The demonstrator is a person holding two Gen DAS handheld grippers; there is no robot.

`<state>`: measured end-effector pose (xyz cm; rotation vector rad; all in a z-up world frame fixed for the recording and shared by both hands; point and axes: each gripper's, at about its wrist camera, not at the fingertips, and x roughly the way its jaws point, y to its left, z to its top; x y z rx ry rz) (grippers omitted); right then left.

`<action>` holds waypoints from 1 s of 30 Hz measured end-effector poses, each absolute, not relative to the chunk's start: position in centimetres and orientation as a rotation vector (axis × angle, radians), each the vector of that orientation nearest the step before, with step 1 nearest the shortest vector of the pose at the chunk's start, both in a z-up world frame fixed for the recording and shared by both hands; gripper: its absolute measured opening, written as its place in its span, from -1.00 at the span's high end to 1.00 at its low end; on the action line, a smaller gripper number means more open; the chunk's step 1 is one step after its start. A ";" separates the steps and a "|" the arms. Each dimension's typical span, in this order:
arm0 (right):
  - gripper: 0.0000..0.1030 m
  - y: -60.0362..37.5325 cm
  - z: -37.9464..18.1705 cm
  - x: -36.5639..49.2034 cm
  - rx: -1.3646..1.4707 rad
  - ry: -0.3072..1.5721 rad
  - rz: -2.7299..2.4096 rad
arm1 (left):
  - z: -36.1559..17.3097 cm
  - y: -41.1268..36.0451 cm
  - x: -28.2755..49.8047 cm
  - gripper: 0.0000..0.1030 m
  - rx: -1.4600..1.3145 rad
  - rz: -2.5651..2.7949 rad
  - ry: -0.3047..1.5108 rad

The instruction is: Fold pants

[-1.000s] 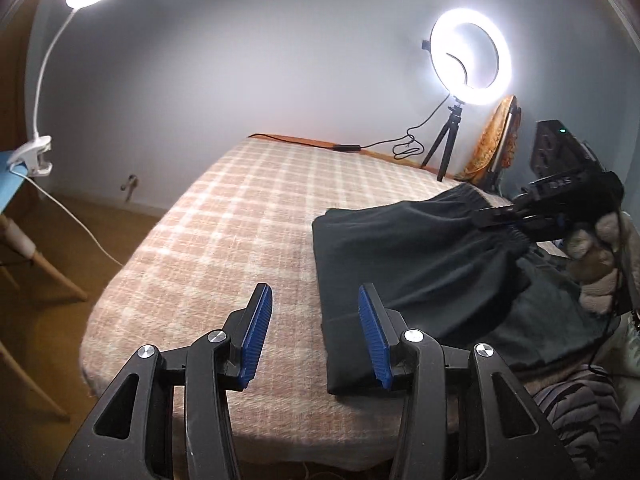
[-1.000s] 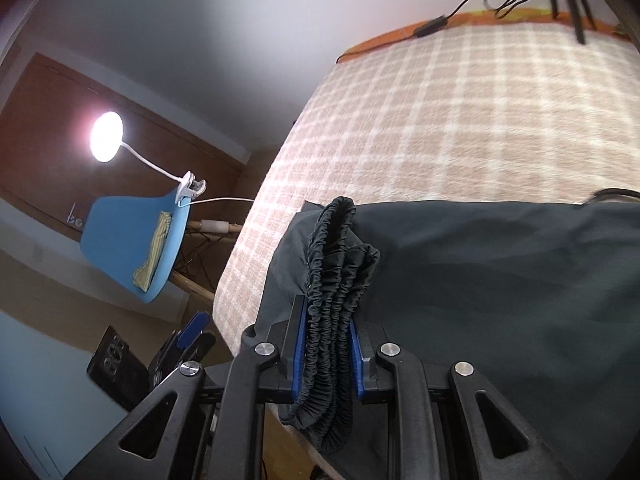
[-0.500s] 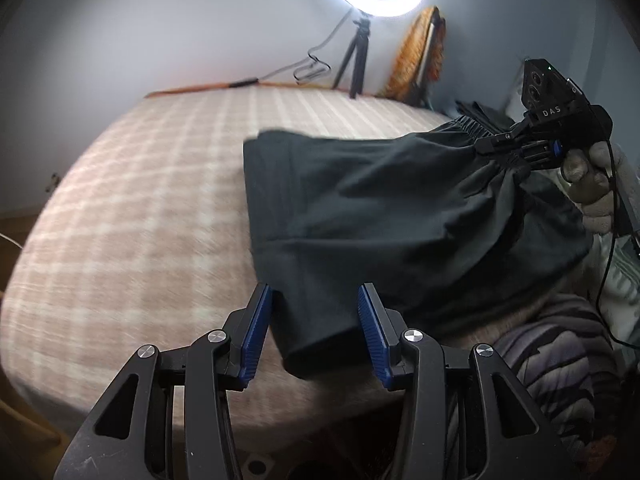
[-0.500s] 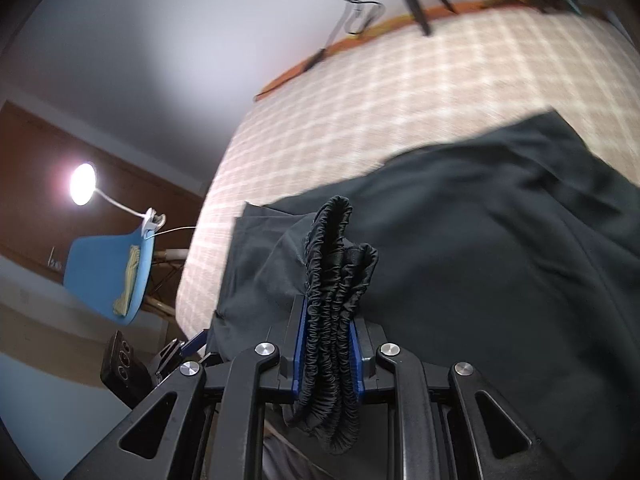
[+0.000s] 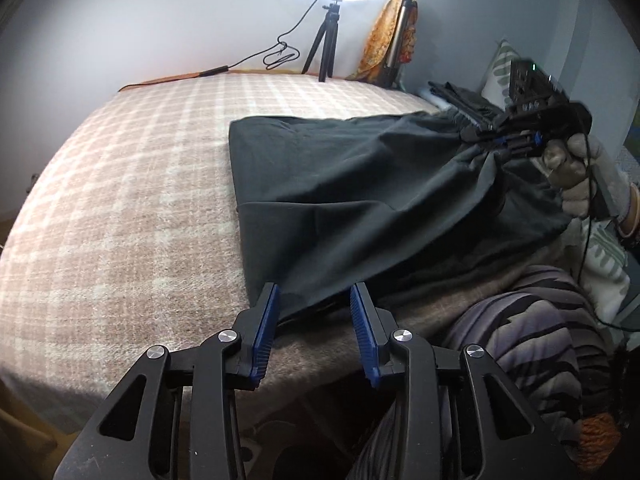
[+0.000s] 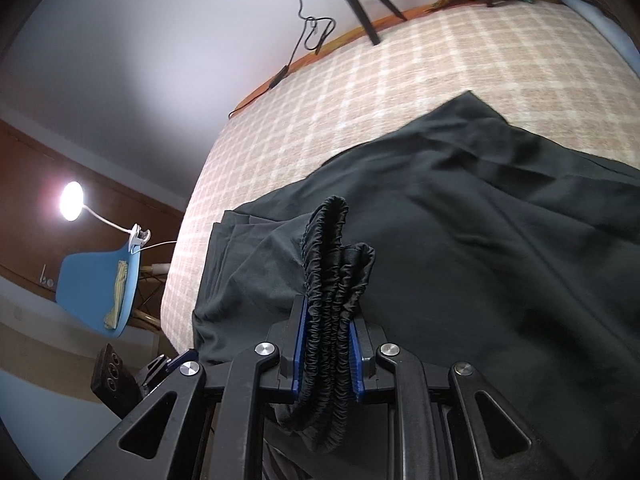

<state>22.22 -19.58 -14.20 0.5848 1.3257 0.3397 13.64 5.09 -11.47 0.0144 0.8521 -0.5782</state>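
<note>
Black pants (image 5: 360, 192) lie on the checked bed (image 5: 132, 208), legs toward the left. My left gripper (image 5: 316, 300) is open, its blue pads on either side of the near leg-hem corner, at the bed's front edge. My right gripper (image 6: 326, 316) is shut on the bunched elastic waistband (image 6: 336, 264) and holds it lifted above the bed; it also shows in the left wrist view (image 5: 516, 136) at the far right, with the cloth stretched up to it. The pants (image 6: 480, 248) spread out beyond the waistband.
A ring light on a tripod (image 5: 328, 40) stands behind the bed with a cable along the wall. A blue chair (image 6: 100, 284) with a clip lamp (image 6: 72, 200) stands left of the bed. Striped cloth (image 5: 532, 344) and pillows (image 5: 604, 256) are at the right.
My left gripper has swung right and closed in on the near hem corner, still open. My right gripper has kept its hold on the waistband and turned, pulling the cloth taut.
</note>
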 end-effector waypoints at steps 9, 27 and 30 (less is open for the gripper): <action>0.66 -20.8 -14.5 21.1 0.602 1.319 0.312 | -11.4 5.5 15.5 0.51 -0.072 -0.559 0.858; 0.66 -22.1 -14.4 21.1 0.557 1.294 0.276 | -9.3 6.6 14.6 0.65 -0.129 -0.567 0.832; 0.66 -22.3 -14.0 21.2 0.534 1.287 0.270 | -7.9 6.5 17.4 0.65 -0.103 -0.550 0.800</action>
